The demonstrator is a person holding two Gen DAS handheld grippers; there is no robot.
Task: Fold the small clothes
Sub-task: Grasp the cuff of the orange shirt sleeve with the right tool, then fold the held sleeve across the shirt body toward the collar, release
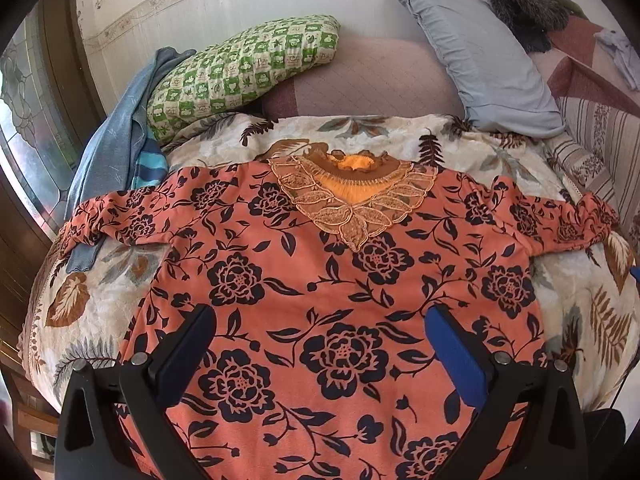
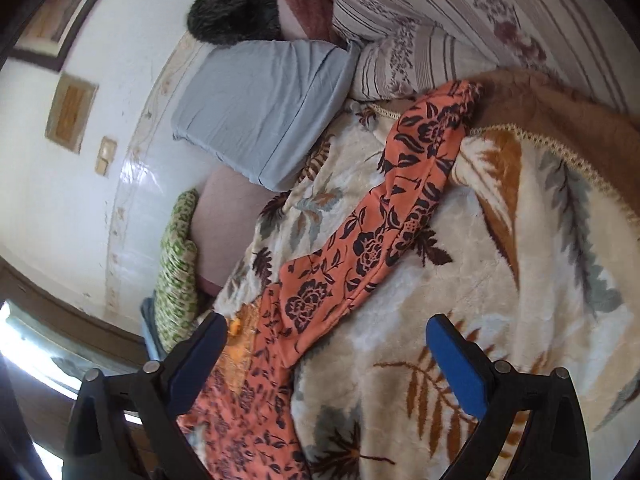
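Note:
An orange blouse (image 1: 320, 280) with dark flower print and a lace neckline (image 1: 352, 196) lies spread flat on a cream leaf-print blanket (image 1: 460, 140), both sleeves stretched sideways. My left gripper (image 1: 320, 328) is open and empty, hovering over the blouse's lower body. In the right wrist view the blouse's right sleeve (image 2: 400, 200) lies stretched across the blanket (image 2: 500, 280). My right gripper (image 2: 326, 336) is open and empty, above the blanket just beside the sleeve's armpit end.
A green checked pillow (image 1: 240, 68) and a grey-blue pillow (image 1: 480, 52) lie at the head of the bed. Blue clothes (image 1: 116, 140) are piled at the left. A striped quilt (image 2: 460, 20) and dark furry item (image 2: 236, 12) lie behind. A wall runs behind the bed.

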